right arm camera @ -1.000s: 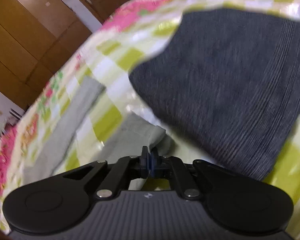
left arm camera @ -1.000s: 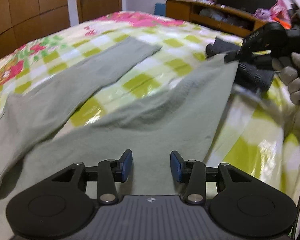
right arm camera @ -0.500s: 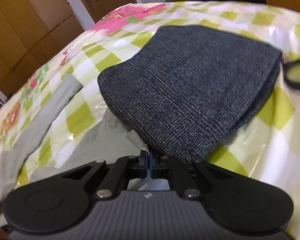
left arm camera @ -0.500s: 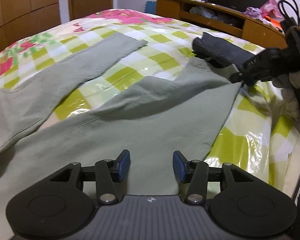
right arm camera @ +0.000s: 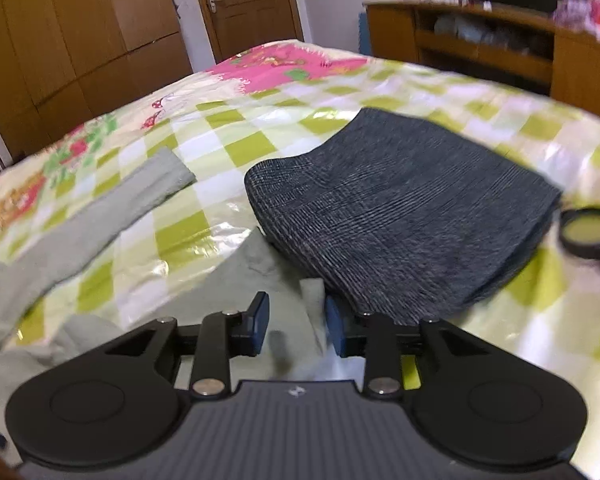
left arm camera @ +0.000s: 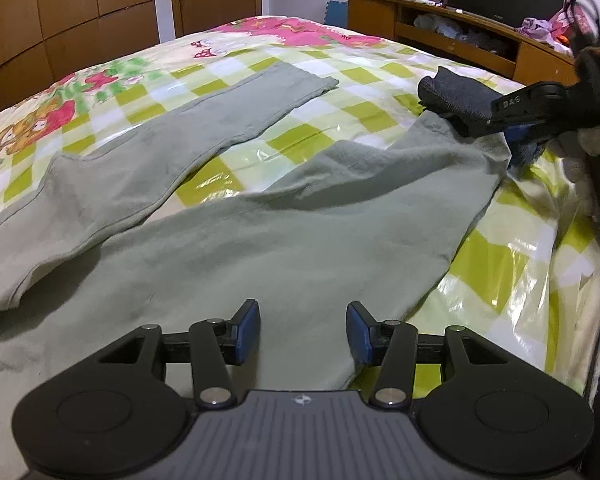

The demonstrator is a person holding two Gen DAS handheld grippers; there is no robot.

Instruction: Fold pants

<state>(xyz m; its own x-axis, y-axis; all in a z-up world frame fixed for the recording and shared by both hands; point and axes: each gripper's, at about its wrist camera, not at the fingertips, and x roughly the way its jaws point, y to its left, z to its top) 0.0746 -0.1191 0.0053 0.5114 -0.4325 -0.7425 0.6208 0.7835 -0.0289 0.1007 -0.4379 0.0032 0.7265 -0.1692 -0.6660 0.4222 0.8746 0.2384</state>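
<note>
Across the middle of the left wrist view lies the pair of pale grey-green cotton pants [left arm camera: 260,236], spread flat on the bed's glossy green-and-white checked cover [left arm camera: 364,116]. One leg runs toward the upper centre of the frame, the other toward the right edge, with a wedge of bare cover between them. That splayed layout looks deliberate: both legs are stretched out so that one can be laid over the other.

At the bottom centre of that view, the left gripper [left arm camera: 302,332] hangs over the seat of the pants with its blue pads about half apart and nothing between them. I judge it is placed there to take hold of the waist side once the legs are straight.

At the right edge of the same view, the right gripper [left arm camera: 522,146] sits at the hem of the nearer leg. In the right wrist view the right gripper's jaws are opening at the bottom centre, and the hem cloth lies loose between the pads, no longer pinched. The release here seems meant to leave that leg fully extended.

Just above the hem in the right wrist view, touching it, rests a folded dark grey ribbed knit garment [right arm camera: 400,208], probably set aside as finished. A black-rimmed magnifying glass [right arm camera: 590,232] lies on the cover at the right edge, beside the knit.
</note>
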